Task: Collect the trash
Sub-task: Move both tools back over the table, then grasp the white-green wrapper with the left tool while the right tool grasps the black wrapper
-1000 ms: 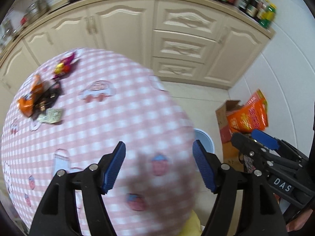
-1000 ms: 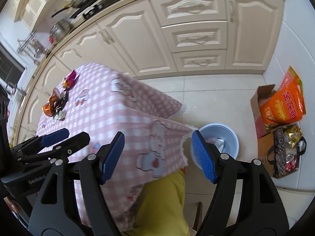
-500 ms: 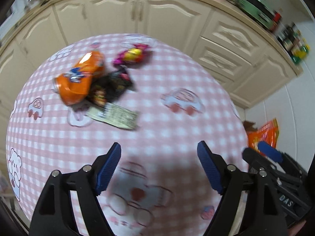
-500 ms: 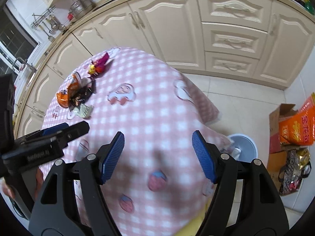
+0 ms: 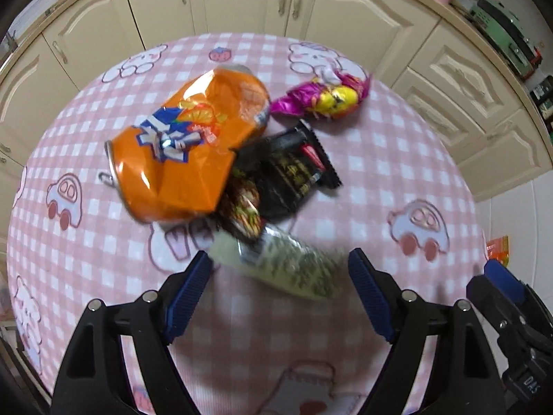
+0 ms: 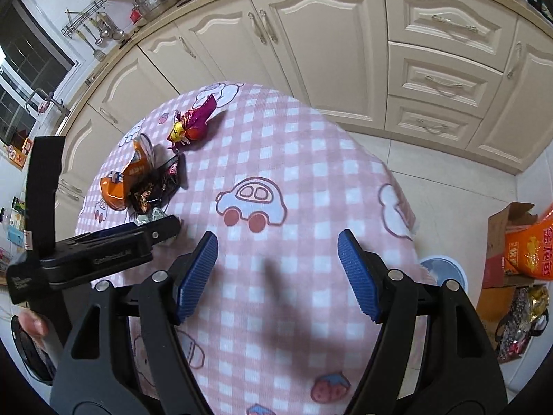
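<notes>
Here both the left gripper (image 5: 280,287) and right gripper (image 6: 278,276) gape empty above the bench (image 5: 397,159), left nearest the green wrapper (image 5: 293,266).

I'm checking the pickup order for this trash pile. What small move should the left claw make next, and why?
Probably ease the left claw down over the pale green wrapper and close. Its jaws stand open and empty, and that wrapper is the piece nearest its pads, at the near edge of the pile, below the crushed orange can and black wrapper.
</notes>
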A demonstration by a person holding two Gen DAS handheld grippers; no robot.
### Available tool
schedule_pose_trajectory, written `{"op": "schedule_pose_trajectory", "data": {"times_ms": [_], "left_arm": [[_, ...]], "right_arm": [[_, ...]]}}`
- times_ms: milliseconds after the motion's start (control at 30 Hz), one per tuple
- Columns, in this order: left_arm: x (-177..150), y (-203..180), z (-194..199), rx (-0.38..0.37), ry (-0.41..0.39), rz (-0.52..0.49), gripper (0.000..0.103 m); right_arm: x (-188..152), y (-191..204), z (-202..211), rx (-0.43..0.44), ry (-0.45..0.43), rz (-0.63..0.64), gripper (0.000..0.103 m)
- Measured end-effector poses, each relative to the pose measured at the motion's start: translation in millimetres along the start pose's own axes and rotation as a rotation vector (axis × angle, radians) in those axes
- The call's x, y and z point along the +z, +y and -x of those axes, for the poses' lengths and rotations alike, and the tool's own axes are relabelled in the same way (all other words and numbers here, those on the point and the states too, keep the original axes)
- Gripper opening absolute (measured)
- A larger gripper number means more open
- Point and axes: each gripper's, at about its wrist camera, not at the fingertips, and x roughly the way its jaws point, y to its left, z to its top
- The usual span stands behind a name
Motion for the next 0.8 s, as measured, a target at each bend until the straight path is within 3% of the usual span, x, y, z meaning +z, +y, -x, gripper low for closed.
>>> {"op": "schedule_pose_trajectory", "data": {"times_ms": [67,167,200,233,467,800], "left_arm": [[0.8,0.2,-0.8,0.019,-0.033,-0.020,0.068],[0.3,4.8,7.1,-0.035,-0.048,-0.041,0.048],[0.4,5.4,9.7,-0.047,-0.045,-0.043,0.021],[-0.1,7.7,11.5,-0.072,-0.035,-0.043,0.018],[-6.6,31.2,25.0,-0.106,-0.029,-0.014,0.010],[-17.2,81.6,72.1,-0.135,-0.143,0.077,0.009]], "right_arm": [[2.4,2.0,-8.0,0.003,0.013,0.002,0.072],[4.9,4.6,-16.2,0.006,0.027,-0.001,0.072],[6.0,6.1,-18.6,0.008,0.030,0.000,0.071],[7.0,8.2,-20.7,0.010,0.033,0.001,0.071],[10.7,31.2,-24.1,0.022,0.035,0.029,0.071],[20.8,80.5,-33.0,0.045,0.035,0.090,0.072]]}}
